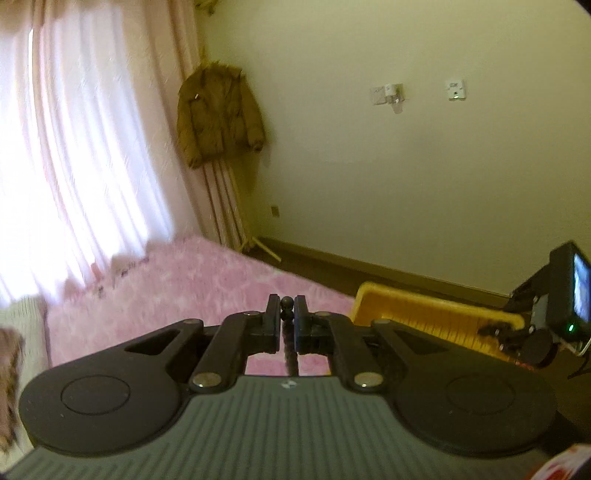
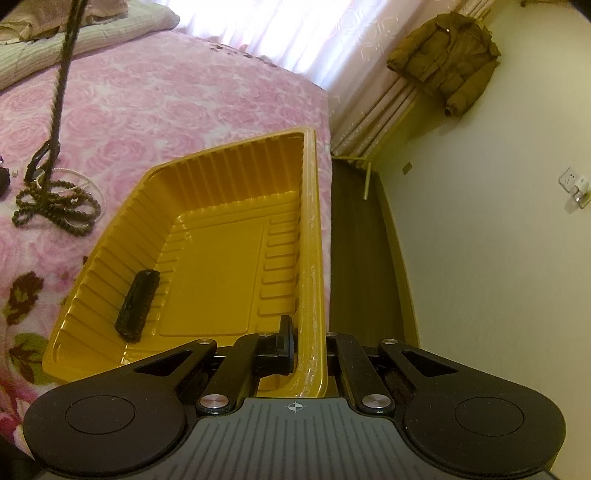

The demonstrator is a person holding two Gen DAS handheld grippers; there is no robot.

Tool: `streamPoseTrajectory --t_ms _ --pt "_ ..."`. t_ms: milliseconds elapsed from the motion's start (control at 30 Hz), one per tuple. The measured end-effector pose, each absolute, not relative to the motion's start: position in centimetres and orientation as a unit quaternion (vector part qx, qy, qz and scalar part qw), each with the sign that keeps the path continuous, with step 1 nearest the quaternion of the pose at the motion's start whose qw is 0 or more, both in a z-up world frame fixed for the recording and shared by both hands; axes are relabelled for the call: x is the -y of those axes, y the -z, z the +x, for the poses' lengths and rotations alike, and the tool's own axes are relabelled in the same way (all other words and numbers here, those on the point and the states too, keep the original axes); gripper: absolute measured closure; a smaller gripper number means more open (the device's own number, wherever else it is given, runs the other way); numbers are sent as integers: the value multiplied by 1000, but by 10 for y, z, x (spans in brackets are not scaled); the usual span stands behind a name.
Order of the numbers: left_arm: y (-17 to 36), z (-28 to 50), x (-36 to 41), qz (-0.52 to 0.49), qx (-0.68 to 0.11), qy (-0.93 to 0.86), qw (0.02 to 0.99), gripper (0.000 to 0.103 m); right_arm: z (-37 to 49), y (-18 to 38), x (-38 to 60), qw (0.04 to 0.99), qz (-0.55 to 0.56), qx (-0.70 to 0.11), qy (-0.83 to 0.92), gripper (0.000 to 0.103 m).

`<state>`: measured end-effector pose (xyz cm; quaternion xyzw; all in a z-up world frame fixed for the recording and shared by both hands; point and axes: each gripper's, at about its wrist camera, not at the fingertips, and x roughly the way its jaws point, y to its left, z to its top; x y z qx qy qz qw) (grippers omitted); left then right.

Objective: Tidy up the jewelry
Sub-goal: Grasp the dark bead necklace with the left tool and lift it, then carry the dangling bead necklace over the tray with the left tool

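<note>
My left gripper point(image 1: 287, 303) is shut on a strand of dark beads point(image 1: 289, 352), held high above the bed; the strand hangs down between its fingers. The right wrist view shows that same strand point(image 2: 61, 92) rising taut from a pile of dark bead necklaces point(image 2: 59, 208) on the blanket. My right gripper point(image 2: 308, 343) is shut on the near right rim of a yellow plastic tray point(image 2: 310, 221), one finger inside the wall and one outside. A dark, elongated piece point(image 2: 137, 304) lies in the tray's left side. The tray point(image 1: 424, 310) also shows at the left view's right.
A pink flowered blanket point(image 2: 184, 96) covers the bed. A white pearl string point(image 2: 75, 173) and a dark clip point(image 2: 38, 158) lie by the bead pile. Folded bedding point(image 2: 110, 26) sits at the head. Dark floor point(image 2: 358, 258), a brown coat point(image 2: 447, 55) and curtains lie beyond the bed.
</note>
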<state>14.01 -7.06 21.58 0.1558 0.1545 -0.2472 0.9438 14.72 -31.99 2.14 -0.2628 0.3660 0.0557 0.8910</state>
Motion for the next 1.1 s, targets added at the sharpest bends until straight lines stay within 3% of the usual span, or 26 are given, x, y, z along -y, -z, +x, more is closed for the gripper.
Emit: streamPoseTrajectory --t_ms 633,1100 --pt "-326 157 137 211 -85 294 928 97 148 -24 318 892 -265 -363 -57 100" --pt "-314 188 189 222 -109 327 912 97 149 -22 319 890 -267 -365 -59 100"
